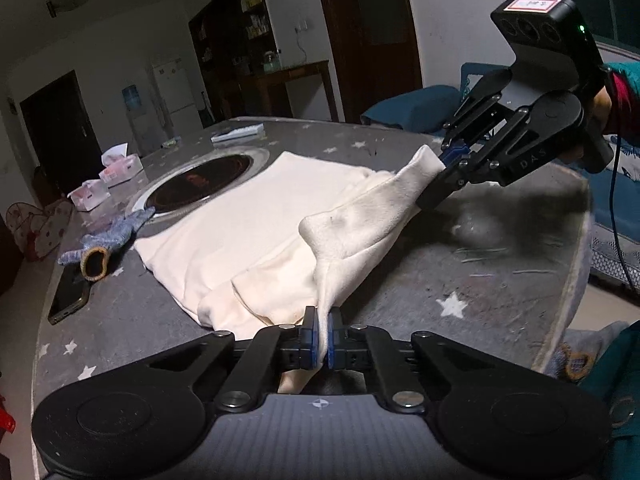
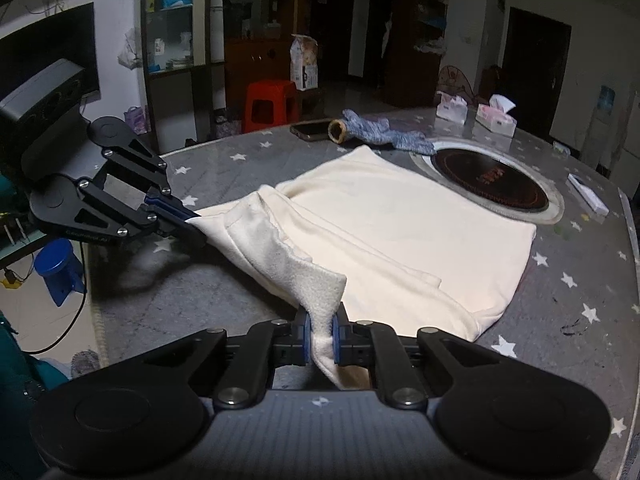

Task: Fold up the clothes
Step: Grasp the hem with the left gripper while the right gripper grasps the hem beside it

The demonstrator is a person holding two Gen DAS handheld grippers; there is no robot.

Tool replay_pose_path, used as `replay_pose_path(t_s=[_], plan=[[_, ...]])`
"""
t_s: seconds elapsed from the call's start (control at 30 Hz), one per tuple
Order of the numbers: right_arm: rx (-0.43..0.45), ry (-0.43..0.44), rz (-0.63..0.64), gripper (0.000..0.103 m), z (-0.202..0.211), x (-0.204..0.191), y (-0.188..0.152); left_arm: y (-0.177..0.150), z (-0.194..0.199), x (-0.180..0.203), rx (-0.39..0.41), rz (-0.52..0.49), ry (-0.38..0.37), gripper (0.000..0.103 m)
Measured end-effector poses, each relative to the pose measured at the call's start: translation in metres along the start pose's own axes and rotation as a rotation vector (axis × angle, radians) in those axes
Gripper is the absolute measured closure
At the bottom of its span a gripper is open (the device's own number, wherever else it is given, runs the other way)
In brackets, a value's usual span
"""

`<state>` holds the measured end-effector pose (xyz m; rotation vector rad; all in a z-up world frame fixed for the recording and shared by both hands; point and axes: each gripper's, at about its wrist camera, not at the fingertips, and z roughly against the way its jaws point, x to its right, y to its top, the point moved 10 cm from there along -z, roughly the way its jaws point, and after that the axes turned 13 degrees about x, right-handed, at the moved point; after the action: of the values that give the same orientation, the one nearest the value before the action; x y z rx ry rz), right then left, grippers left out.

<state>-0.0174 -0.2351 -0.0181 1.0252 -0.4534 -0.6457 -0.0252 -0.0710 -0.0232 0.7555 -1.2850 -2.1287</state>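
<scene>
A cream garment [image 1: 248, 216] lies across the middle of both views on a grey star-printed table [image 1: 500, 280], most of it flat, its near edge raised off the surface. The left gripper [image 1: 323, 336], at the bottom centre of the left wrist view, has its 2 jaws closed narrow on one raised corner of the cloth; the right gripper [image 2: 321, 336], at the bottom centre of the right wrist view, is likewise clamped on the other corner, whose fleecy inner face shows. Each tool also appears in the other's view: the right gripper at the upper right, the left gripper [image 2: 192, 222] at the middle left, both pinching fabric. The span of cloth between the 2 grips sags slightly. Judged from this, a fold is in hand, with the held edge lifted for carrying over the flat part. The next move calls for both grippers travelling together at even height toward the far edge beside the round inset hob [image 2: 492, 184], keeping the edge taut, clear of the knitted glove [image 2: 380, 130] and phone [image 2: 310, 130].
</scene>
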Motion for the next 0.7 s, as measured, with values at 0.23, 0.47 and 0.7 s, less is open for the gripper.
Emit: replay_pose_path(t_s=[0.23,0.47,0.7], plan=[[0.004,0.043,0.032,0.095,0.037,-0.03,0.008,0.013,0.042,0.017,0.027,0.036,-0.028,0.098],[-0.026,0.088,0.038,0.095,0.078,-0.062,0.017,0.034,0.079,0.035,0.064,0.032,-0.038,0.098],[0.006,0.046,0.066,0.095,0.072,-0.034,0.052,0.061,0.048,0.002,0.096,0.011,0.0,0.098]])
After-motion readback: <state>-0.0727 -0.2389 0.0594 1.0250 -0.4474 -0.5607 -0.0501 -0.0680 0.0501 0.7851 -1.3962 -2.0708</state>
